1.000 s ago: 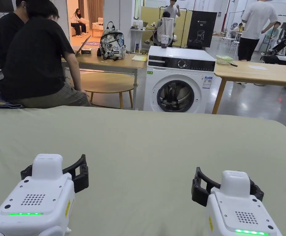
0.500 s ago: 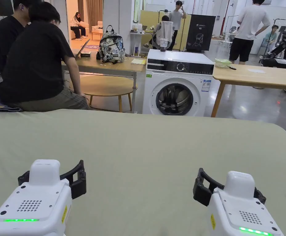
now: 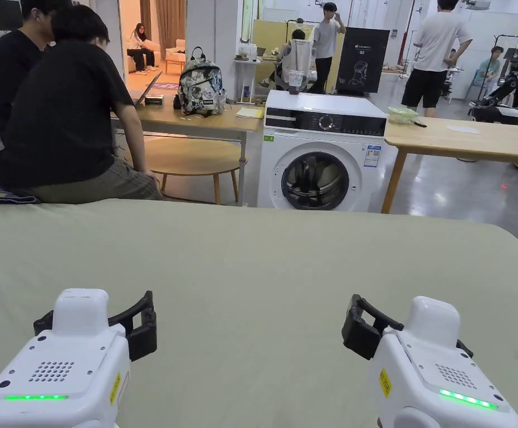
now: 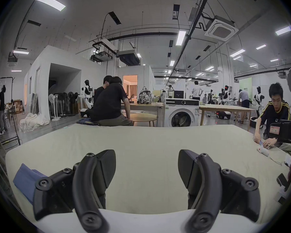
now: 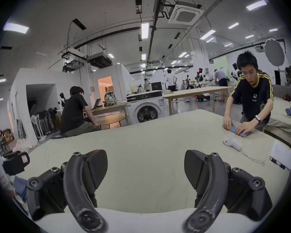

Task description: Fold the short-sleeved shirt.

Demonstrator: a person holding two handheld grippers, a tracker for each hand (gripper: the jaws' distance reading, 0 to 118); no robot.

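My left gripper (image 3: 93, 323) and right gripper (image 3: 408, 334) hover side by side low over a pale green sheet (image 3: 263, 262), near its front edge. Both are open, jaws wide apart with bare sheet between them, as the left gripper view (image 4: 146, 161) and the right gripper view (image 5: 145, 162) show. A folded blue cloth (image 4: 26, 182) lies on the sheet just left of the left gripper, partly hidden behind its jaw. The same blue cloth (image 5: 21, 188) appears at the left edge of the right gripper view. I cannot tell whether it is a shirt.
A person in black (image 3: 68, 111) sits on the sheet's far left edge. At the right edge another person (image 5: 252, 102) presses both hands on a small blue item (image 5: 238, 130). A white corded handset (image 5: 233, 143), paper (image 5: 280, 154), washing machine (image 3: 322, 153) and wooden tables (image 3: 464, 136) are nearby.
The head camera has tilted down slightly. My right gripper has risen a little and turned to the left. The left gripper has barely moved. People in the background have walked.
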